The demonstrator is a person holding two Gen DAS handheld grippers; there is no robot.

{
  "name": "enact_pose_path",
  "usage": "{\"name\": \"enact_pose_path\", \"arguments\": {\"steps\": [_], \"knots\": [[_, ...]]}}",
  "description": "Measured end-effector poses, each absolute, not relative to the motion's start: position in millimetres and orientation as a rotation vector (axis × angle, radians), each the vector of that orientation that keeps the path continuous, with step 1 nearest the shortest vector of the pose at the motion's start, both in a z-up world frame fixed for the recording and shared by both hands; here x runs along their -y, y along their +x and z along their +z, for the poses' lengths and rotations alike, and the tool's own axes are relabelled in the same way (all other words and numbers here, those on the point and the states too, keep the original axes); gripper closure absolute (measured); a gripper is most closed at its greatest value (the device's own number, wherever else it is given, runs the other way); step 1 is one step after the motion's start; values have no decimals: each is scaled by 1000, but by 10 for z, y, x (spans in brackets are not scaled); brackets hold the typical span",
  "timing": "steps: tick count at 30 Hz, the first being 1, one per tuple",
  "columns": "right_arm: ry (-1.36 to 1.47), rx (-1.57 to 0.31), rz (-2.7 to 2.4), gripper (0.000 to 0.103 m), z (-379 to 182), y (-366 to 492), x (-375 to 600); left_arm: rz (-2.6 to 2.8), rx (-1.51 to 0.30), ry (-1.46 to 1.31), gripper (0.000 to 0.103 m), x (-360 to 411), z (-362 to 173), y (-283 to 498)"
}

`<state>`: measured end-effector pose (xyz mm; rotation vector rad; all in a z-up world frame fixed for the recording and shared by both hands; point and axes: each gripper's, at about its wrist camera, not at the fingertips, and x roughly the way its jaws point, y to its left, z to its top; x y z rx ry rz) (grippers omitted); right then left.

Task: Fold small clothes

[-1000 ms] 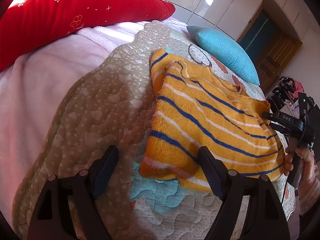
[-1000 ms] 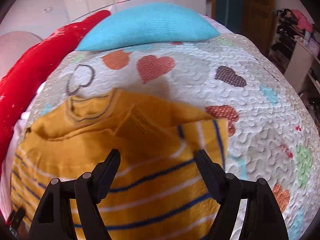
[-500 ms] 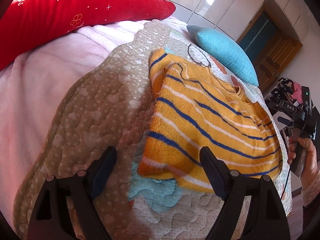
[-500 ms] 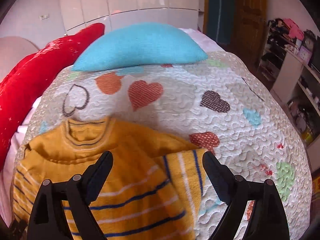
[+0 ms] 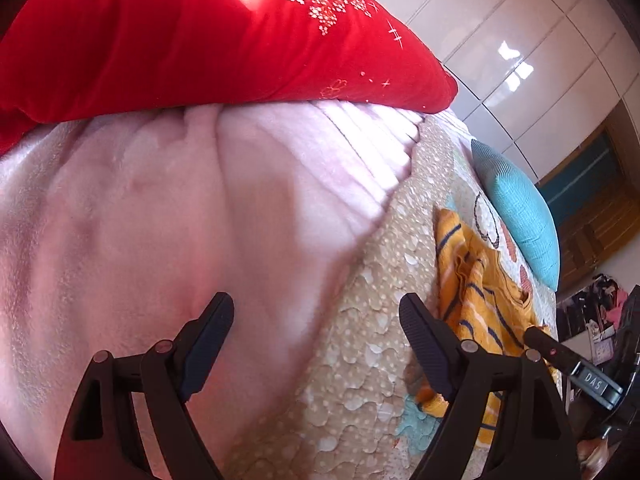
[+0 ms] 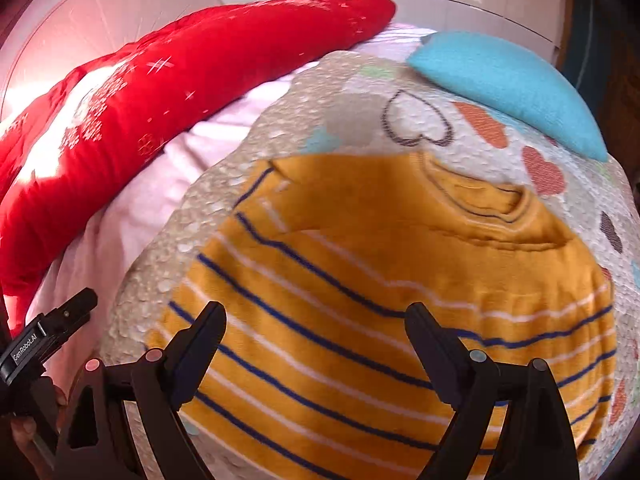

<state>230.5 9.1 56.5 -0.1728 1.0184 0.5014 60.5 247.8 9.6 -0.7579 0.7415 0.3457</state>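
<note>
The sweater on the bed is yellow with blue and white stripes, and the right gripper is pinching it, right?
Not quite. The sweater is yellow with blue and white stripes and lies on the bed, but the right gripper isn't pinching it. The right wrist view shows its jaws wide open above the sweater, with nothing clamped between them.
</note>
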Motion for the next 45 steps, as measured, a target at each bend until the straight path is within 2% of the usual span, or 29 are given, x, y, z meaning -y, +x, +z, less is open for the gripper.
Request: {"name": "enact_pose_path", "arguments": {"steps": [8, 11, 12, 13, 15, 18, 24, 31, 36, 39, 45], "knots": [[-474, -1073, 385, 11, 91, 2230, -1117, 359, -725, -792, 19, -2585, 93, 526], [-568, -1036, 314, 26, -10, 2184, -1194, 357, -723, -813, 19, -2623, 86, 505], [-569, -1024, 284, 47, 4, 2175, -1174, 358, -721, -821, 19, -2636, 83, 500], [-580, -1016, 252, 56, 18, 2184, -1130, 358, -720, -828, 19, -2647, 79, 498], [-569, -1010, 268, 66, 33, 2189, -1054, 357, -719, -833, 19, -2651, 80, 486], [-558, -1005, 308, 73, 88, 2178, -966, 320, -718, -821, 19, -2586, 106, 500], [-307, -968, 382, 76, 694, 2282, -440, 278, -728, -751, 19, -2357, 126, 592], [-3, -892, 336, 77, 1224, 2410, 1112, 21, -770, -635, 19, -1627, 190, 784], [173, -931, 279, 78, 900, 2434, 2205, -128, -834, -544, 19, -924, 236, 953], [390, -943, 312, 78, 587, 2408, 2754, -184, -876, -492, 19, -564, 269, 1013], [622, -932, 363, 80, 176, 2333, 3318, -240, -929, -444, 19, -104, 412, 1220]]}}
